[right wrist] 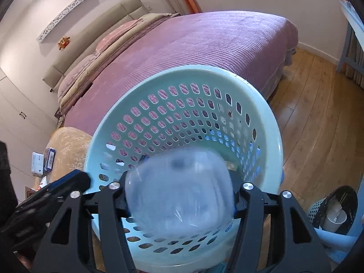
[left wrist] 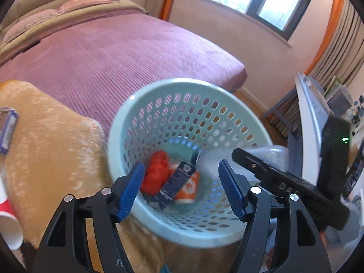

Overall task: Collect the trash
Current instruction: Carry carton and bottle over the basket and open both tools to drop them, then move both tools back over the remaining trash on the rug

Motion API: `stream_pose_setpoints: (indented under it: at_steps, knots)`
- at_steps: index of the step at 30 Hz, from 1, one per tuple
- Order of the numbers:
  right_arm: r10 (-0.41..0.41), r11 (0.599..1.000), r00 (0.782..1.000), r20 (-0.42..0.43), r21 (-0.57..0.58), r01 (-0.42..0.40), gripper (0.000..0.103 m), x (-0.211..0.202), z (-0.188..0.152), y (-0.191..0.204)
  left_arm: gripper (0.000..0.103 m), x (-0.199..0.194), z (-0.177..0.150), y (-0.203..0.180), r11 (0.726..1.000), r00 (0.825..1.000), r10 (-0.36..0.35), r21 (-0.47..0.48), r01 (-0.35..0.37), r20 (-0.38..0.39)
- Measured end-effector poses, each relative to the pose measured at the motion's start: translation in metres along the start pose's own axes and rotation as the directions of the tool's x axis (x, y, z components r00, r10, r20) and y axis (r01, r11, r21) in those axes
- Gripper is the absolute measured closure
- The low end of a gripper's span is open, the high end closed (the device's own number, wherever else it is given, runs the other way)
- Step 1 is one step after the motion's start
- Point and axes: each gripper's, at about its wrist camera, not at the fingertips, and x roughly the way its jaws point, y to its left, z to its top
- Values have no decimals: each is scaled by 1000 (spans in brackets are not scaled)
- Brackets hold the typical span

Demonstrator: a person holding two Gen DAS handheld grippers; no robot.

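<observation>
A round basket (right wrist: pixel 261 122) of pale mint plastic, its wall pierced by rows of oval holes, stands tipped toward both cameras beside a bed (right wrist: pixel 204 52) covered in ribbed mauve fabric. Under the basket's near edge lies a plush, tan blanket (left wrist: pixel 56 141) with a mottled sheen; wood-plank floor (right wrist: pixel 318 118) shows to the right.

At the bottom of the basket sits the trash already gathered: a crumpled red plastic bag (left wrist: pixel 157 173), a dark blue carton (left wrist: pixel 179 179) lying slantwise, and an orange-and-white cup (left wrist: pixel 188 190) on its side. They touch one another in a loose heap.

The left gripper (left wrist: pixel 182 190) hangs over the basket's near rim with its ribbed blue pads (left wrist: pixel 129 191) spread wide and nothing between them — the heap shows through the gap.

Between the black fingers of the right gripper (right wrist: pixel 179 195) a clear, rounded plastic bottle (right wrist: pixel 179 193) fills the gap, blurred and seen end-on, over the basket's opening. The pads are hidden behind it, so I cannot tell whether they press on it or stand just clear. In the left wrist view the same bottle (left wrist: pixel 270 157) appears beyond the right gripper's black finger, inside the basket's right rim.

On the blanket at far left lie a small blue box (right wrist: pixel 49 159) and a red-and-white paper cup (left wrist: pixel 9 225) on its side, well apart from the basket.
</observation>
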Motion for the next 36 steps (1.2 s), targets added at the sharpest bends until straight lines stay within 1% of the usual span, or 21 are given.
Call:
stream_pose_setpoints:
  at_steps: [1, 3, 9, 11, 13, 15, 19, 21, 24, 27, 30, 31, 34, 36]
  knots:
    - [12, 1000, 1000, 4, 10, -12, 38, -4, -2, -1, 37, -7, -1, 1, 1000, 1000, -4, -4, 4, 11]
    - [19, 1000, 1000, 12, 23, -20, 36, -9, -3, -2, 37, -20, -2, 4, 1000, 999, -9, -10, 10, 33]
    - [49, 998, 997, 55, 25, -51, 35, -37, -15, -4, 37, -73, -21, 16, 1000, 994, -16, -15, 18, 111]
    - [61, 998, 996, 68, 18, -63, 35, -49, -21, 3, 37, -94, -32, 22, 1000, 989, -17, -19, 20, 145]
    - [72, 997, 994, 77, 0, -73, 35, -59, -26, 14, 37, -116, -43, 28, 999, 984, -19, -27, 24, 177]
    - [87, 996, 992, 87, -29, -85, 35, -68, -33, 27, 37, -138, -55, 36, 999, 978, -8, -29, 14, 208]
    - [121, 986, 986, 114, -129, -106, 35, -85, -49, 72, 37, -175, -76, 53, 999, 963, 32, -45, -21, 266]
    - [133, 976, 983, 123, -186, -109, 35, -91, -57, 97, 37, -196, -89, 67, 997, 953, 66, -63, -49, 295]
    - [167, 952, 978, 121, -279, -128, 35, -95, -71, 139, 37, -219, -103, 85, 991, 941, 111, -105, -82, 320]
    - [196, 924, 975, 104, -351, -148, 35, -95, -85, 174, 37, -244, -117, 110, 979, 921, 173, -160, -123, 348]
    - [209, 894, 975, 82, -419, -156, 35, -89, -99, 207, 37, -271, -129, 143, 957, 894, 258, -221, -186, 367]
    - [211, 884, 975, 73, -440, -158, 35, -86, -104, 218, 37, -276, -130, 150, 951, 887, 280, -233, -204, 367]
    - [217, 857, 975, 53, -488, -164, 35, -76, -117, 245, 37, -292, -136, 184, 920, 866, 359, -287, -266, 348]
    - [214, 843, 976, 49, -514, -159, 35, -69, -123, 259, 37, -299, -140, 210, 897, 856, 404, -322, -302, 323]
